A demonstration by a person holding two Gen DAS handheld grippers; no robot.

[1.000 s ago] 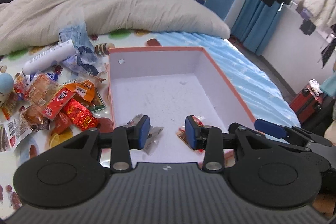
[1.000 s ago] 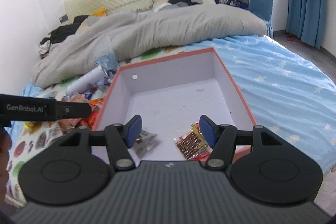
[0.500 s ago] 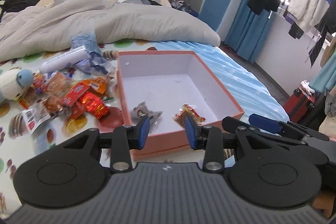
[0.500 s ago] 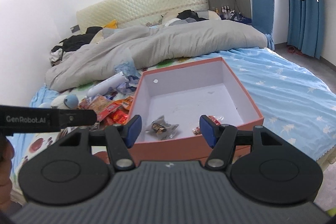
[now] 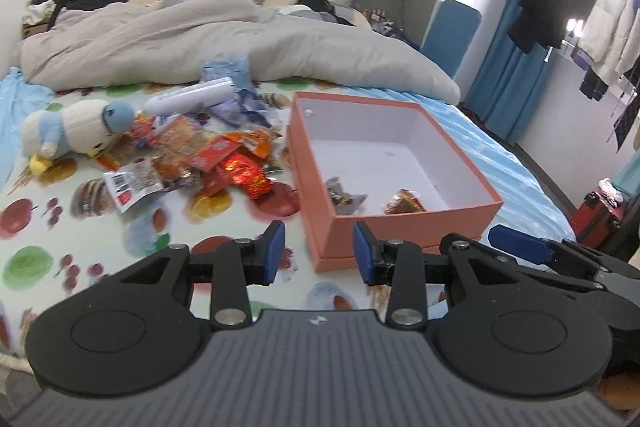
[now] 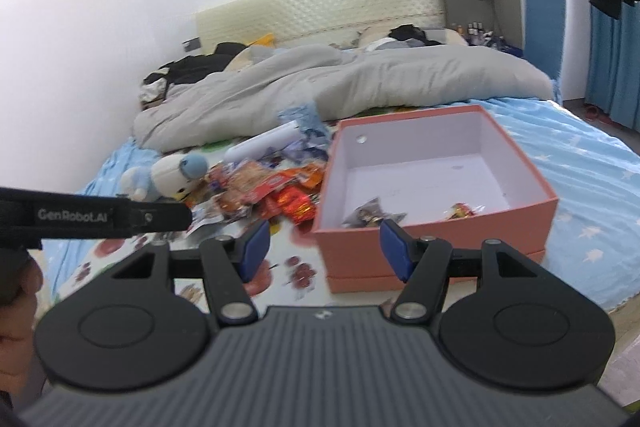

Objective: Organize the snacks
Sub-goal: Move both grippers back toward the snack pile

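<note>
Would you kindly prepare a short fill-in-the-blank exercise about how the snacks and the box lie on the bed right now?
1. The salmon-pink cardboard box holds ____ snack packets.
2. The heap of loose red and orange snack packets lies on the fruit-print sheet to the ____ of the box.
3. The white and blue plush penguin lies ____ the box.
4. The left gripper and right gripper are both open and hold ____.

Missing words: two; left; outside; nothing

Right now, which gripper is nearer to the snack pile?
Left. The left gripper faces the snack pile more directly; the right gripper sits rightward, facing the box.
</note>
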